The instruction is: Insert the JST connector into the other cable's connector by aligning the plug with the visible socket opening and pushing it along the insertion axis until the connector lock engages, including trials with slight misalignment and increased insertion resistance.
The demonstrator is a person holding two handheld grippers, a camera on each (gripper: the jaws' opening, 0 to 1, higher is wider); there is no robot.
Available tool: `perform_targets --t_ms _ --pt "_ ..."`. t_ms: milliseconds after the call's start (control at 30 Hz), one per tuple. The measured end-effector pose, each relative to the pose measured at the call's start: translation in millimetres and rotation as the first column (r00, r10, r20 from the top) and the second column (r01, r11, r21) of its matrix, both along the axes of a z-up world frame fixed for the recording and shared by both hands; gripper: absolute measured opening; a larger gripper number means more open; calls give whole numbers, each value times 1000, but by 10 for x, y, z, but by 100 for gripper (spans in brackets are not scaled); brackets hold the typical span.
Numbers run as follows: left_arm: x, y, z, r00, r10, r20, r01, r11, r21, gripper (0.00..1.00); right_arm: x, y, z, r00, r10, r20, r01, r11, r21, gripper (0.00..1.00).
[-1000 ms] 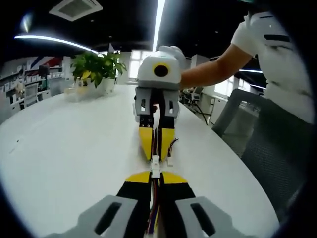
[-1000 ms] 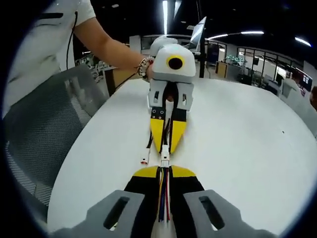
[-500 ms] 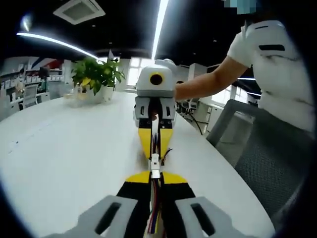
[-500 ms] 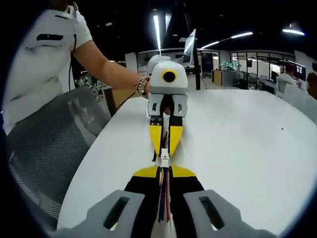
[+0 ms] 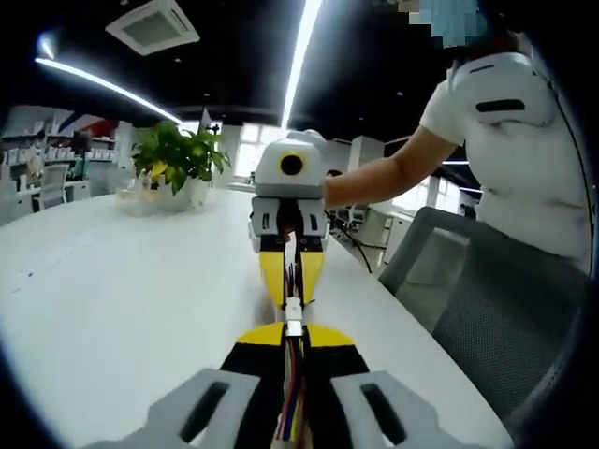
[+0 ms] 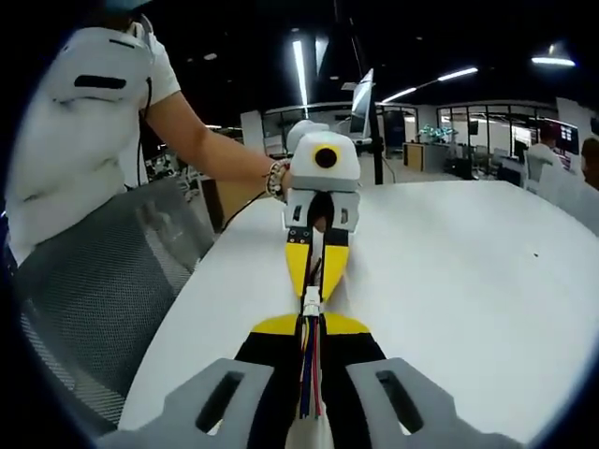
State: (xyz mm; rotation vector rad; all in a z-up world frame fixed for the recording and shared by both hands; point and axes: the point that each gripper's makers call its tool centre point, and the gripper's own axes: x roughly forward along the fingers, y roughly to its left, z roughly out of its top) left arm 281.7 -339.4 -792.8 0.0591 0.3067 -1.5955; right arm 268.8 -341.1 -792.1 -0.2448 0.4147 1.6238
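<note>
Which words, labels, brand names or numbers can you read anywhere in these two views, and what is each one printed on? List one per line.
None can be read.
The left gripper, the right gripper and the white connectors between them carry no legible print.
The wall graphics behind the potted plant are too blurred to make out.
The white table bears no markings.

Each gripper had yellow fingertip pads on black fingers, light grey slotted finger bases, and a white-grey housing. The left gripper (image 5: 292, 334) and the right gripper (image 6: 312, 325) matched in build. The person wore a white short-sleeved shirt (image 5: 510, 140) with a dark chest marking, possibly a pocket trim. A beaded bracelet (image 6: 275, 180) circled the wrist.
</note>
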Motion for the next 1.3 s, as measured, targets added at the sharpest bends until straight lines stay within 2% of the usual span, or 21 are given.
perform_targets --t_ms 400,633,700,800,967,1100,1300 --pt "4 -1 54 1000 8 3 -7 1000 -20 0 57 5 49 1000 -7 6 7 1000 13 3" --pt "-5 -21 9 1000 5 2 -5 1000 0 0 67 -19 2 1000 -4 14 4 1000 -4 3" --pt "22 -34 -28 1000 24 5 -24 999 24 0 90 -24 -30 999 -4 43 5 1000 -17 4" --pt "14 -61 -99 998 19 53 -23 997 68 0 96 -36 -82 998 2 60 -1 1000 -25 4" --pt "48 -64 -154 998 29 59 -34 996 85 0 146 -48 -194 996 4 91 -1 999 -35 4" --pt "197 -87 -232 994 63 85 -73 990 122 0 285 -68 -258 992 -11 127 18 998 -57 4" --pt "396 -120 -307 990 64 128 -87 980 181 0 495 -85 -352 986 -46 160 58 996 -73 4"
